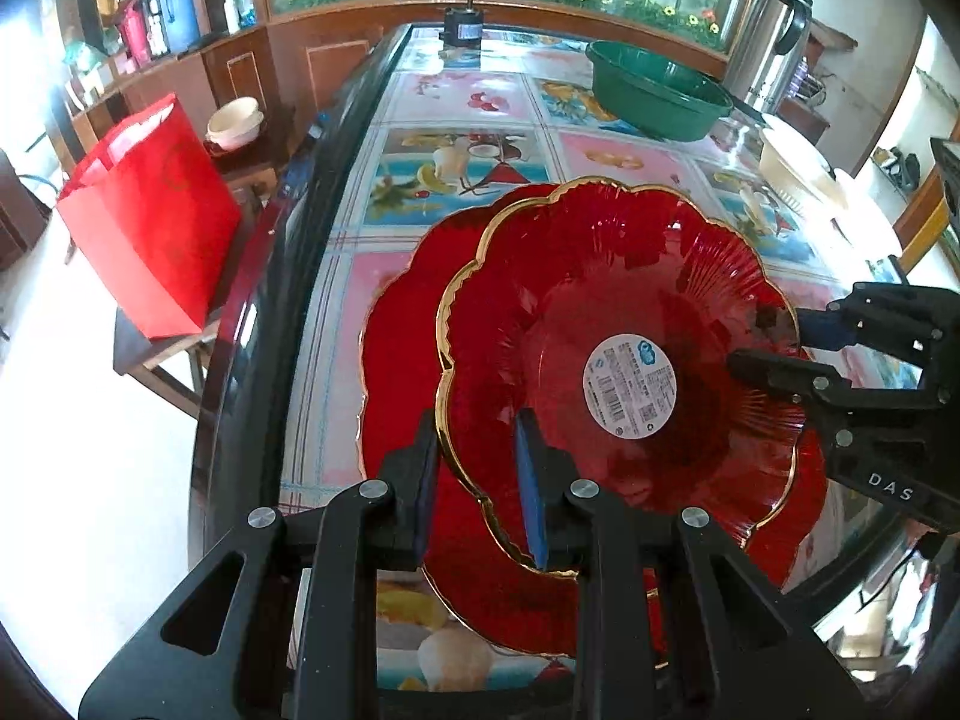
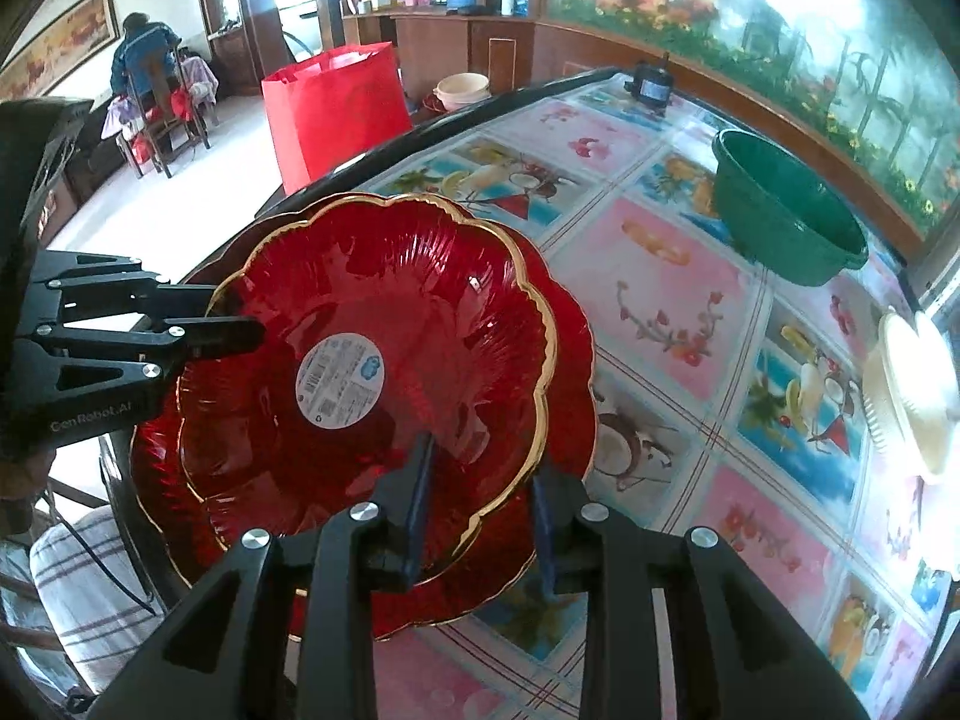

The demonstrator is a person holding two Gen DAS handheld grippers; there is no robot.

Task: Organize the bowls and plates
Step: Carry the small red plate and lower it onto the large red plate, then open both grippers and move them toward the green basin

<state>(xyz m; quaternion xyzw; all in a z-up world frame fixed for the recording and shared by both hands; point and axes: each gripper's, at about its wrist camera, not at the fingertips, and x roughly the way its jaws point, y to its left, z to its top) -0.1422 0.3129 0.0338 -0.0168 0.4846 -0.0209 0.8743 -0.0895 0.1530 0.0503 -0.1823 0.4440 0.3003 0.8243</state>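
Red glass plates sit stacked near the table's [image 1: 336, 276] close edge: the upper plate [image 1: 600, 312], scalloped, ribbed and gold-rimmed, with a round white barcode label [image 1: 630, 386] at its centre, lies inside a wider lower plate [image 1: 396, 360] of the same glossy red glass. The left claw [image 1: 480, 480] straddles the upper plate's near rim, one blue pad inside and one outside, the jaws narrow; whether the pads actually press the glass I cannot tell. The right claw [image 2: 480, 516] straddles the opposite rim, and a gap shows between its outer pad and the glass, so it is loosened (no firm pinch). Around them, the table wears a shiny cover printed with squares of fruit and flowers. Further back stands a deep green plastic basin [image 1: 657, 96], well apart from the plates, and a cream ribbed plastic dish [image 2: 912, 390] lies near the right edge. A small black motor-like object [image 1: 462, 30] sits at the far end. Off the table, a red paper bag [image 1: 150, 222] stands on a wooden stool beside a cream bowl [image 1: 235, 120].
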